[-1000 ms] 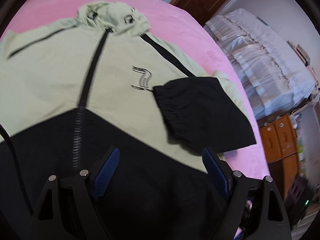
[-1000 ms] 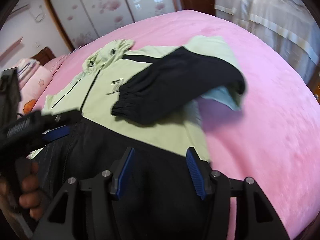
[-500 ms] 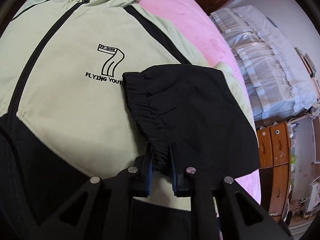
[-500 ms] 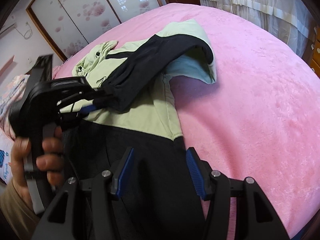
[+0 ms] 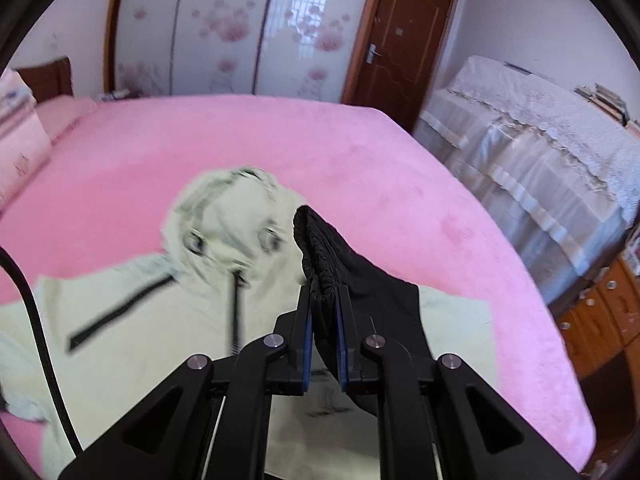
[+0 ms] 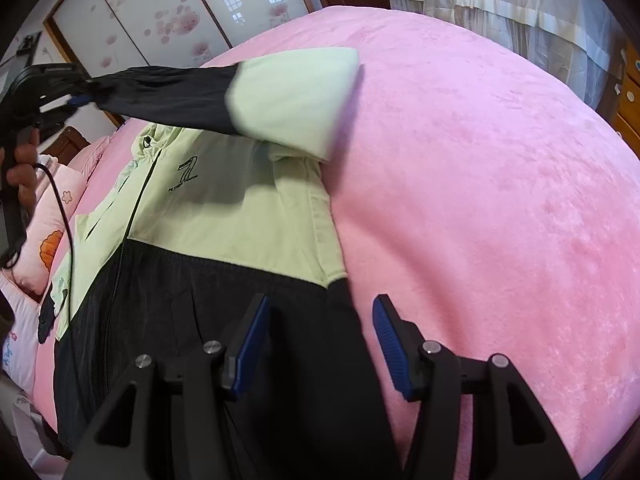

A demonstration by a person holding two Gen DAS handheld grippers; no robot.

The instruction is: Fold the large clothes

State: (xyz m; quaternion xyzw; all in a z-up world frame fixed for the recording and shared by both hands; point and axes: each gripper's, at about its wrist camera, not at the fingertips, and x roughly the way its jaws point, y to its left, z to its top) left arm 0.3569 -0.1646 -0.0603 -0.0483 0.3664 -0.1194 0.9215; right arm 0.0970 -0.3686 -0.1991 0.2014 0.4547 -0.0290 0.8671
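Black cuff sits clenched in left tongs; only the right view shows right tongs released over the jacket hem.

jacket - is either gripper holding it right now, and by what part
The left gripper is shut on the jacket's black sleeve cuff, lifting the sleeve off the bed. The right gripper is open, holding nothing.

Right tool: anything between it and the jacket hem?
Nothing visible. The right tool is open directly over the jacket's black hem at its edge on the pink bed; only the lifted sleeve hangs further up.
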